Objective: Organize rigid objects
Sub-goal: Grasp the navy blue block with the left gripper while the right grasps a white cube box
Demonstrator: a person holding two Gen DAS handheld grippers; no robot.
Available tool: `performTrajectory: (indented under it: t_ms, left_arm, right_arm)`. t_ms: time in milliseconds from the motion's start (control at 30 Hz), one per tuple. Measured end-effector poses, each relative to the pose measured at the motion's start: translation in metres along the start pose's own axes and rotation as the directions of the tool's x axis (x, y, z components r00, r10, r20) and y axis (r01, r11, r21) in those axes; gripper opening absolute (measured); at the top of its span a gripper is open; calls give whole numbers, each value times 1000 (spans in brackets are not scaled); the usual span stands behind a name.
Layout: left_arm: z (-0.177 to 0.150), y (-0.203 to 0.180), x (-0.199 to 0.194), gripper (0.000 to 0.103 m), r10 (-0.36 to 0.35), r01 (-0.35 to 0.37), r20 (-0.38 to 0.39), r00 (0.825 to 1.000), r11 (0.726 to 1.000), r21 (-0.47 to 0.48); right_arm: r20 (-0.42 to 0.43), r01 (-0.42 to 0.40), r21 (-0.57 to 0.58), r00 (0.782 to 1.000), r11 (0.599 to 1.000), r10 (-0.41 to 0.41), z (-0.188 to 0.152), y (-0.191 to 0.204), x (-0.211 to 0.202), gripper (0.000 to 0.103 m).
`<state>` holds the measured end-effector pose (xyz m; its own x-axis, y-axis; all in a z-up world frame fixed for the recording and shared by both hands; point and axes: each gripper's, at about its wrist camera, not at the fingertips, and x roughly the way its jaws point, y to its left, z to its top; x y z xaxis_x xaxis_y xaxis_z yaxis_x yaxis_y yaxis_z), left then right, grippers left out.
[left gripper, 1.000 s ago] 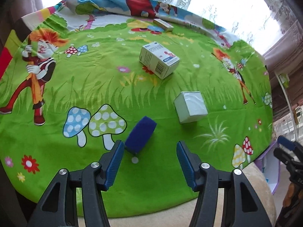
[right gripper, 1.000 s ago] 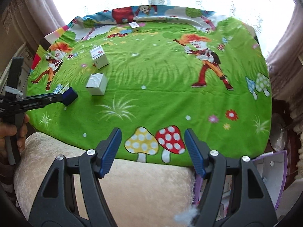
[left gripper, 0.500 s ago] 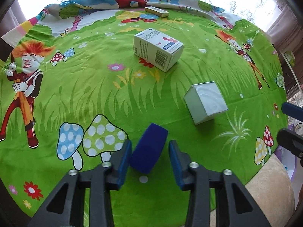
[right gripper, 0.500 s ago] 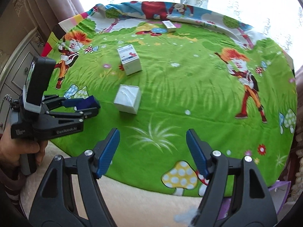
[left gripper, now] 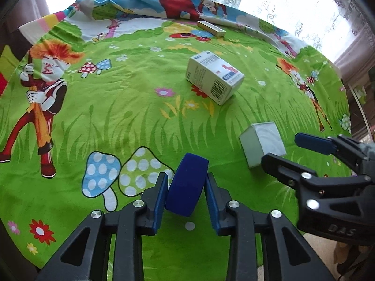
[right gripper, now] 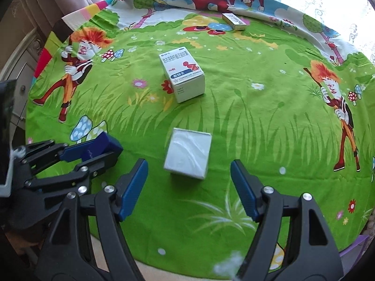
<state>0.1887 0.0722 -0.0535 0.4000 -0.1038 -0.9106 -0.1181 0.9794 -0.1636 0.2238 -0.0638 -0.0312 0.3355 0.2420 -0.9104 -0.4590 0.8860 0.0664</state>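
Observation:
My left gripper (left gripper: 186, 185) is shut on a dark blue box (left gripper: 187, 185) near the front edge of the green cartoon cloth (left gripper: 117, 107); the pair also shows in the right wrist view (right gripper: 103, 146). My right gripper (right gripper: 188, 182) is open, its jaws wide on either side of a plain white box (right gripper: 188, 155) just ahead of it. In the left wrist view that white box (left gripper: 262, 144) sits to the right with the right gripper (left gripper: 290, 149) beside it. A white medicine box (right gripper: 181, 73) lies further back in the middle.
A small flat yellow-white box (right gripper: 234, 21) lies at the far edge of the cloth, also in the left wrist view (left gripper: 211, 28). A beige padded edge (right gripper: 187, 274) borders the cloth in front. Curtains and a bright window stand behind. A cabinet (right gripper: 16, 70) is at left.
My left gripper closed on the blue box. My right gripper moved left and forward until its open jaws came up to the plain white box.

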Motion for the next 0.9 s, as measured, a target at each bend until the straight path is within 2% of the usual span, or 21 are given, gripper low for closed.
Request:
performTrajectory:
  t_ms: [267,300,333,367,667,900]
  left_arm:
    - [0,6,4,33,-10,10,7,1000,999,-47]
    - [0,6,3,33,-10,11,10,1000,999,-49]
    - [0,7,1,33,-11,12,14,1000,999,-53]
    - [0,6,0,33,-11,12,17,1000,998,-55]
    - [-2,-9,-17,33,-22,24,44,999,999,-40]
    - [-4,-34,-37,33,-47,47,71,996,999,-6]
  right_arm:
    - [-8,36,18,999,999,-36,6,4,25,74]
    - [-10,46,16,999,999,-46,5,4,28,66]
    - [-18,55,18,998,998,-54,5,4,31,51]
    - [-32,56,23,998,998,-55,4,2,34,45]
    - [26,71,25,997,997,-71,-7,-2,11,44]
    - [84,68,81,994,994,-74,-26,-24,-27,44]
